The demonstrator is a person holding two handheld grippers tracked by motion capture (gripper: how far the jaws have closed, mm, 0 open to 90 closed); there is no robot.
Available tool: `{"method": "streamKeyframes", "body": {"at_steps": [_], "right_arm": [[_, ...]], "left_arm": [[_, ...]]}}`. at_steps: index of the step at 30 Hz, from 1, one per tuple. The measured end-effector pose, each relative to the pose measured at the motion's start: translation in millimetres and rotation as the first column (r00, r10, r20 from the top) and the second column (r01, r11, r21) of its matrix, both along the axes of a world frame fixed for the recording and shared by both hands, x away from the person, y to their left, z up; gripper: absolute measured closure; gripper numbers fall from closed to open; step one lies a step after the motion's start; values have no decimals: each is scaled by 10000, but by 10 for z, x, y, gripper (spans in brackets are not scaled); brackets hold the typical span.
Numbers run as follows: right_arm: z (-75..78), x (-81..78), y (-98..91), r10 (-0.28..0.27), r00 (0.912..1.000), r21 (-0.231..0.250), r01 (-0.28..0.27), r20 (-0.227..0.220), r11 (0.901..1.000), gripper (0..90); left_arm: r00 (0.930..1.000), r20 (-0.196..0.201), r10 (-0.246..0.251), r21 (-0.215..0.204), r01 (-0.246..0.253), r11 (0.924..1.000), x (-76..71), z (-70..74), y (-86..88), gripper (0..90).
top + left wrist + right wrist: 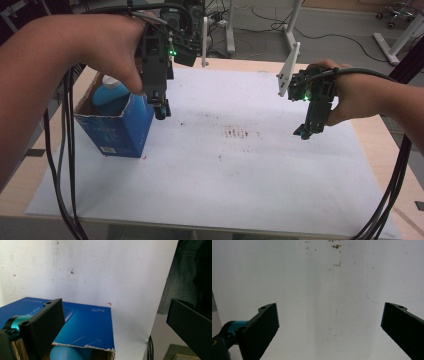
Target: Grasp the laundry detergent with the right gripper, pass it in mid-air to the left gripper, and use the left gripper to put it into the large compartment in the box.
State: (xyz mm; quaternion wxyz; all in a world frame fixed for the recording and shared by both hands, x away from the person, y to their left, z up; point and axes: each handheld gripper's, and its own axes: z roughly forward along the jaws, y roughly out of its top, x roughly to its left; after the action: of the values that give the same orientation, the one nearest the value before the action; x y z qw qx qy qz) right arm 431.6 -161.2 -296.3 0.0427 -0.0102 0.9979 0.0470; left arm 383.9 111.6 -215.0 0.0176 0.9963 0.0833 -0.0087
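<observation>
The blue box (117, 127) stands open at the left side of the white sheet (240, 170), and a light blue bottle (109, 92) sits inside it, its white cap just above the torn rim. The left gripper (161, 111) hangs beside the right wall of the box, pointing down; in the left gripper view its jaws are spread wide, with nothing between them, and the near wall of the box lies just under the left jaw. The right gripper (305, 132) hovers well apart, over the bare right part of the sheet, also with jaws spread and empty. I judge that the work in hand is the approach to the box or to the bottle in it. The next move probably calls for bringing the left gripper over the opening, so that its jaws come around the bottle or the wall, and then closing them.
</observation>
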Motion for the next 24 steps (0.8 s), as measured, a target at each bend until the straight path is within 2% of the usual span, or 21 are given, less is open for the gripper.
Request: {"method": "streamKeyframes", "body": {"at_steps": [9,24], "right_arm": [[2,5,-28,-35,10000,-19,35,18,10000,7],[15,81,-142,-431,9991,158,431,0,9989,6]], "left_arm": [[9999,-79,-140,-69,140,9999,19,-30,-61,17],[9998,-185,-115,-47,115,9999,47,-27,-86,17]]}}
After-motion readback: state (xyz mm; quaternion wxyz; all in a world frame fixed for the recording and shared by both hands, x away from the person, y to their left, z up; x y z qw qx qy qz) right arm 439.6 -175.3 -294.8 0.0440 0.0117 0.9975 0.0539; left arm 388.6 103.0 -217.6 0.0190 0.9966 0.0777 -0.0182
